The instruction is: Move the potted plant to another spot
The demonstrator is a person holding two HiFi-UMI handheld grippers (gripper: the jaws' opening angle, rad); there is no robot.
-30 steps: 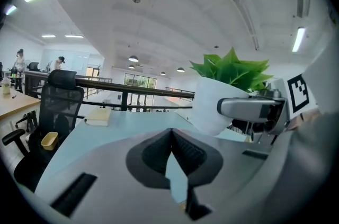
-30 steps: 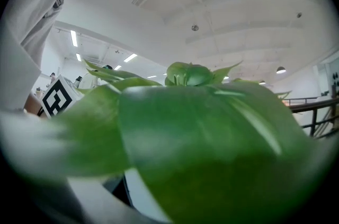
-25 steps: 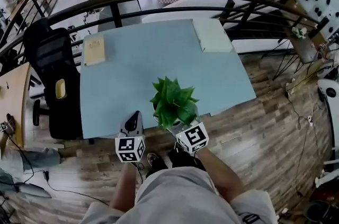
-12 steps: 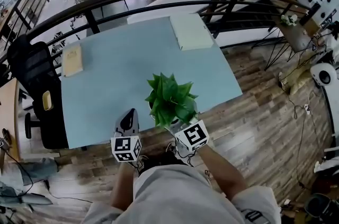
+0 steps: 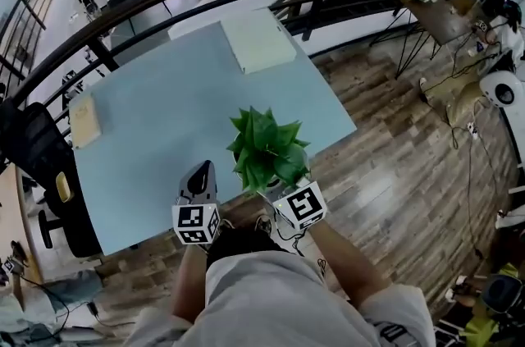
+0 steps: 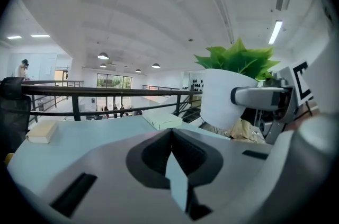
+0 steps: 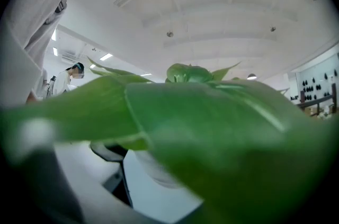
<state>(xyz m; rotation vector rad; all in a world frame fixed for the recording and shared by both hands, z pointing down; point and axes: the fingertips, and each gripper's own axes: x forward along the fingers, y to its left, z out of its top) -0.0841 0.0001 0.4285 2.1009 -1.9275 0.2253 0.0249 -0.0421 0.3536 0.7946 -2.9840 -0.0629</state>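
Over the blue table's [image 5: 164,140] near edge stood the upright potted plant [image 5: 267,147], your right gripper [image 6: 246,97] clamped on its white pot [image 6: 220,101] from your side. Your left gripper [image 5: 202,173], jaws closed on nothing, was just left of the pot.

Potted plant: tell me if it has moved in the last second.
Yes: held in the right hand-held gripper, the potted plant has shifted along the table's near edge toward its right corner.

No legible text, numbers or brands. Only black-and-white square marker patterns on left white cube [image 5: 196,224] and right white cube [image 5: 300,208], just beside green leafy potted plant [image 5: 267,148].
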